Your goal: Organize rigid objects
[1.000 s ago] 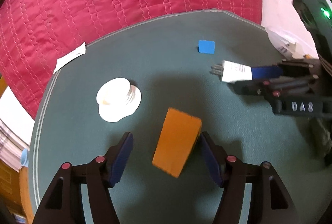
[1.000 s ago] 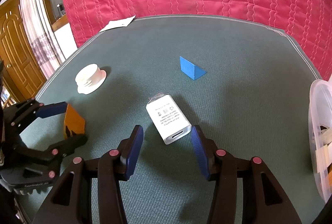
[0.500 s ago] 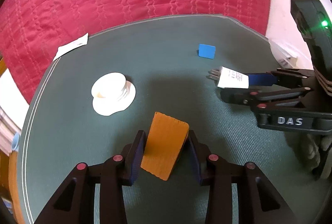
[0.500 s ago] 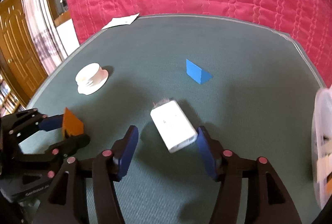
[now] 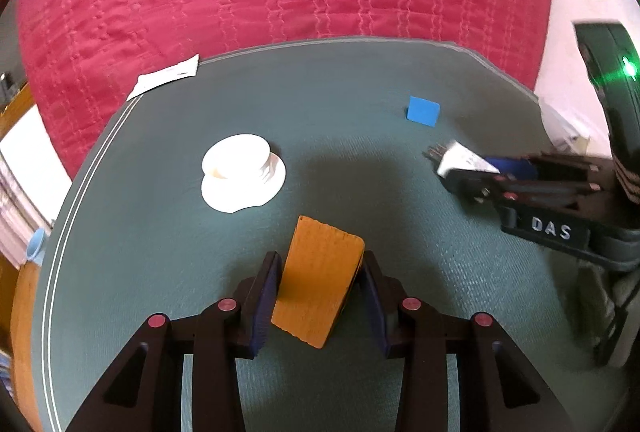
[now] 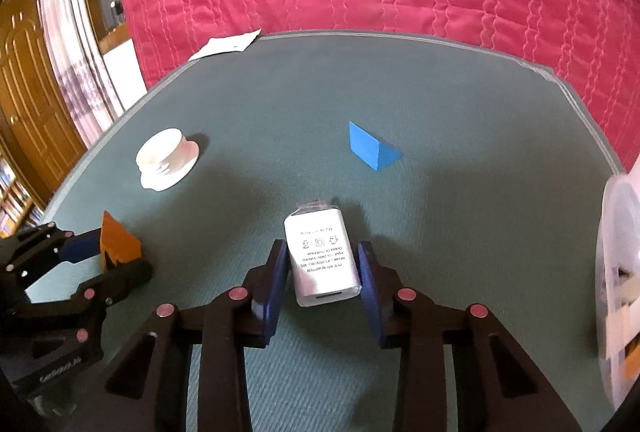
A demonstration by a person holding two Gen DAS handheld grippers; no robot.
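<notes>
My left gripper (image 5: 320, 296) is clamped on the ribbed orange wedge (image 5: 318, 282), its blue pads pressing both flat sides, with the smooth white spool (image 5: 242, 172) ahead to its left. My right gripper (image 6: 322, 280) grips the glossy white adapter (image 6: 322, 264); a blue wedge (image 6: 372, 146) sits ahead on open green felt (image 6: 460, 212), and a translucent bin (image 6: 618, 272) crowds the right edge.

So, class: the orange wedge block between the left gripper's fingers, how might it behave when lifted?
The orange wedge looks rigid, so it likely won't flex. The left gripper clamps its flat sides, probably securely. Its sloped top suggests uneven weight, so it may pivot.
</notes>
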